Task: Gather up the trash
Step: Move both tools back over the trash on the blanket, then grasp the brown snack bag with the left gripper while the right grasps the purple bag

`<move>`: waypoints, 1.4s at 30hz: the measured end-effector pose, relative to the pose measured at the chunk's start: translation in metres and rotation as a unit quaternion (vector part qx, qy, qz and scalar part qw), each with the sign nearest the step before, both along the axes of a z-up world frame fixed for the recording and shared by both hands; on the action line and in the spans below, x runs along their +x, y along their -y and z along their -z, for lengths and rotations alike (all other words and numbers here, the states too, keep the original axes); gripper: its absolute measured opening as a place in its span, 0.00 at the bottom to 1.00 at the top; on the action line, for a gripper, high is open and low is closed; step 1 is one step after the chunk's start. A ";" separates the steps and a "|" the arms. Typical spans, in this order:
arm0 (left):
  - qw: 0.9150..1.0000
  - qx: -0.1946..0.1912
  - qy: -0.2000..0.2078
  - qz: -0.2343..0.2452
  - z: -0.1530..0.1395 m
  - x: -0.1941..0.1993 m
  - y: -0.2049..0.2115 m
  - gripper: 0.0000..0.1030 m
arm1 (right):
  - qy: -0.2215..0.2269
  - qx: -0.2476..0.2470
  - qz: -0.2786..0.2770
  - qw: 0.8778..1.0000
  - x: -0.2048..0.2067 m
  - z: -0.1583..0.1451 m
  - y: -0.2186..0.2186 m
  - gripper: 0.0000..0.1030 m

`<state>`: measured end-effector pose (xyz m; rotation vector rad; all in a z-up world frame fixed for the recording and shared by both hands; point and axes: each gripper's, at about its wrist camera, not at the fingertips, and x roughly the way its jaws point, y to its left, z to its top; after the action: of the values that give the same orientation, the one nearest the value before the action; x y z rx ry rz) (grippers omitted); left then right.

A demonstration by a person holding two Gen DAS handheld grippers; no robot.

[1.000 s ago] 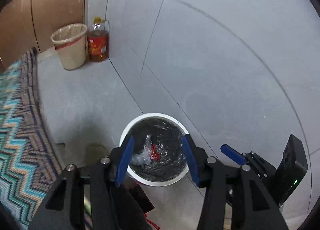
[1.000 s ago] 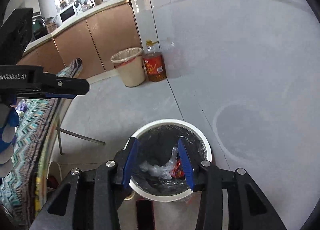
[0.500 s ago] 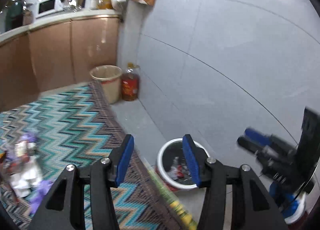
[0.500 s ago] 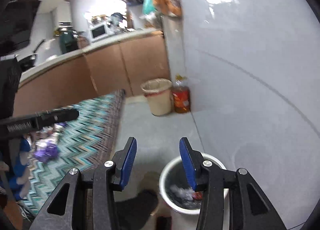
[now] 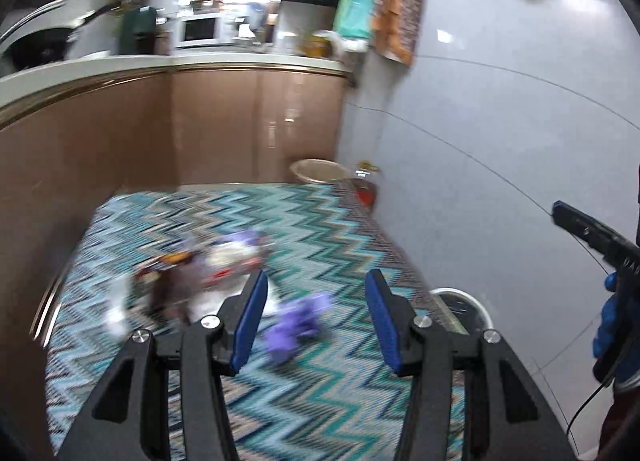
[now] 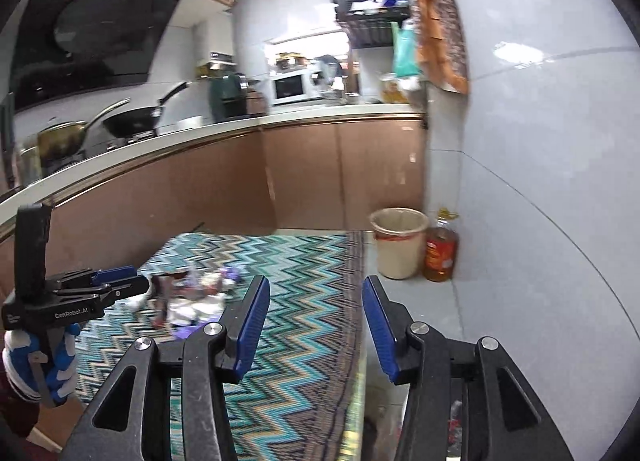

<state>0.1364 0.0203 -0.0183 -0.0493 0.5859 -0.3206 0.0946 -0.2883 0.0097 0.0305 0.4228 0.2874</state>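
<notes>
A blurred pile of wrappers and crumpled trash (image 5: 200, 273) lies on the zigzag tablecloth (image 5: 320, 229), with a purple crumpled piece (image 5: 298, 323) nearer me. My left gripper (image 5: 314, 321) is open and empty just above the purple piece. The white trash bin (image 5: 464, 303) stands on the floor beside the table's right edge. In the right wrist view the trash pile (image 6: 192, 293) lies far left on the cloth (image 6: 304, 261). My right gripper (image 6: 314, 325) is open and empty above the cloth's right part. The left gripper (image 6: 116, 281) shows at the left there.
Brown kitchen cabinets (image 6: 320, 173) run behind the table. A beige waste bin (image 6: 398, 241) and an oil bottle (image 6: 440, 253) stand on the floor by the grey tiled wall (image 6: 540, 181). Pans sit on the stove (image 6: 120, 125).
Both grippers have lifted from over the white bin and swung left over the table. The trash pile and purple piece have come into view. Both stay open.
</notes>
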 end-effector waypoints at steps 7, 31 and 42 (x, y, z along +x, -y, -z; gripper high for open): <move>0.997 -0.003 -0.021 -0.068 0.032 -0.022 -0.087 0.47 | -0.019 -0.006 -0.055 0.998 0.015 0.005 -0.046 0.44; 0.961 -0.215 -0.138 -0.104 0.086 0.087 -0.158 0.47 | -0.145 0.003 -0.163 0.976 0.108 0.094 -0.115 0.44; 0.913 -0.313 -0.216 -0.147 0.121 0.149 -0.173 0.47 | -0.179 0.016 -0.210 0.961 0.135 0.125 -0.134 0.45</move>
<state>0.2851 0.1932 -0.1398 -0.8398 0.8822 -0.1902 0.2299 -0.1544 -0.1152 0.0242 0.7857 0.7133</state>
